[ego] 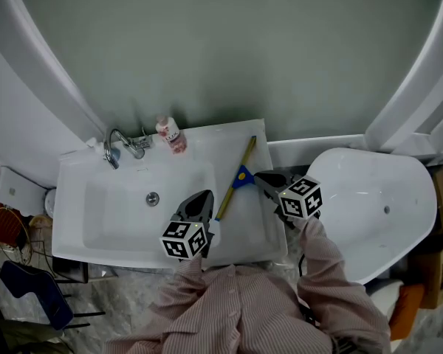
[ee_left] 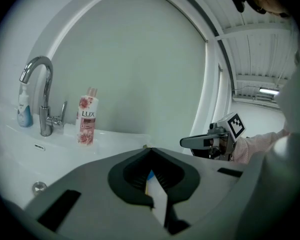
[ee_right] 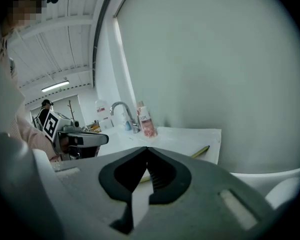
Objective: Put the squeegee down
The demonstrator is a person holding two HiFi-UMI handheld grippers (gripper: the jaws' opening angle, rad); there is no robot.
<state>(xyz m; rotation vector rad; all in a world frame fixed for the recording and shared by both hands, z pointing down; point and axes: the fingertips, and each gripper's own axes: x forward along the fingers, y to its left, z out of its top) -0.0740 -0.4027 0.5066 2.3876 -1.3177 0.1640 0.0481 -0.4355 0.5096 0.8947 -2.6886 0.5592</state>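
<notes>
so the squeegee (ego: 240,175) was already lying flat on the white sink (ego: 240,234), on the ledge just right of the basin. its yellow handle ran diagonally from near the back wall toward the front edge, and the blue head sat about halfway along it. nothing was holding it.

the left gripper (ego: 204,195) hung over the right end of the basin, just left of the lower part of the handle, and it didn't look to be touching it. in the left gripper view its jaws were clenched tip to tip with nothing pinched. you could only spot a bit of blue and yellow down through the hollow behind the tips, which was the squeegee lying below.

the right gripper (ego: 261,177) sat on the other side, its tips just beside the blue head but apart from it. its jaws were closed up too and empty, and in the right gripper view the yellow handle end poked out past them on the ledge.

so basically the squeegee lay between the two, with both grippers clear of it. a chrome faucet (ego: 117,146) and a pink bottle (ego: 171,135) stood along the back of the sink, and a white tub (ego: 369,198) was off to the right.
</notes>
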